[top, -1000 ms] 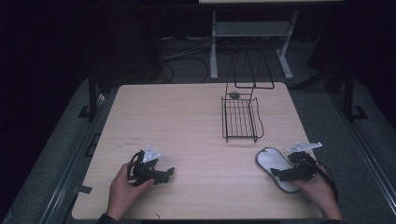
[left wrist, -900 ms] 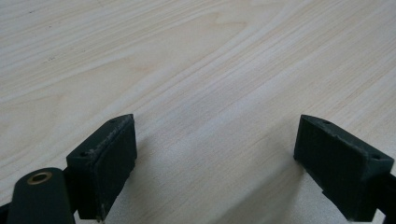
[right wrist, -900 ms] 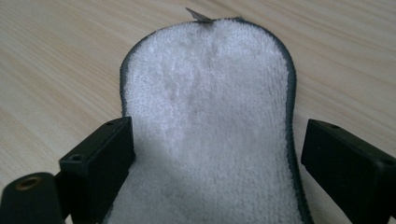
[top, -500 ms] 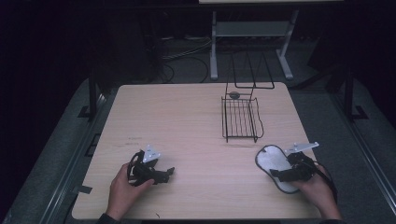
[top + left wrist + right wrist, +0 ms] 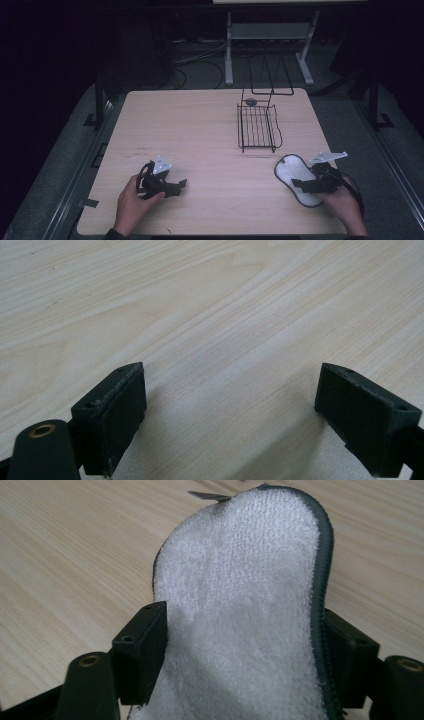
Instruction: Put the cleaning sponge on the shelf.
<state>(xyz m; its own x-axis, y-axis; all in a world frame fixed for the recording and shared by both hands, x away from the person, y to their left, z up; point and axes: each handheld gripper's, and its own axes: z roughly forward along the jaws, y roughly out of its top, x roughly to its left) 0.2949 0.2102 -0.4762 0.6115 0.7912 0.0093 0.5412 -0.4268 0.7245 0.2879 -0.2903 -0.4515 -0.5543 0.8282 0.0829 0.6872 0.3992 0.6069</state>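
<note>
1. A pale wooden table (image 5: 200, 135) stands in a dark room, and a black wire rack (image 5: 258, 125) sits on its far right part; I place everything else from that rack.
2. The rack is a low tray of thin bars with a tall wire loop rising at its far end. A small dark round thing (image 5: 251, 101) lies at the rack's far edge; what it is, I cannot tell.
3. Nearer the person than the rack and a little to its right lies a white terry insole (image 5: 292, 172) with a dark bound edge, flat on the wood, its rounded toe end pointing back toward the rack.
4. The right gripper (image 5: 306, 184) sits over the near part of that insole, held by the person's right hand (image 5: 345, 205). In the right gripper view its two black jaws stand one at each long edge of the insole (image 5: 245, 615), pressed against the fabric, so it is clamped on the insole across its width.
5. The grey three-cornered plate on top of the right gripper points away to the right, nearer than the rack's near right corner.
6. The left gripper (image 5: 175, 186) rests well to the left of the rack and nearer the person, held in the left hand (image 5: 132, 205), low over bare wood.
7. In the left gripper view its jaws stand wide apart with only table grain (image 5: 225, 325) between them, gripping nothing.
8. Beyond the rack, off the table, a pale metal stand (image 5: 270, 35) and loose cables (image 5: 195, 57) lie on the dark floor.
</note>
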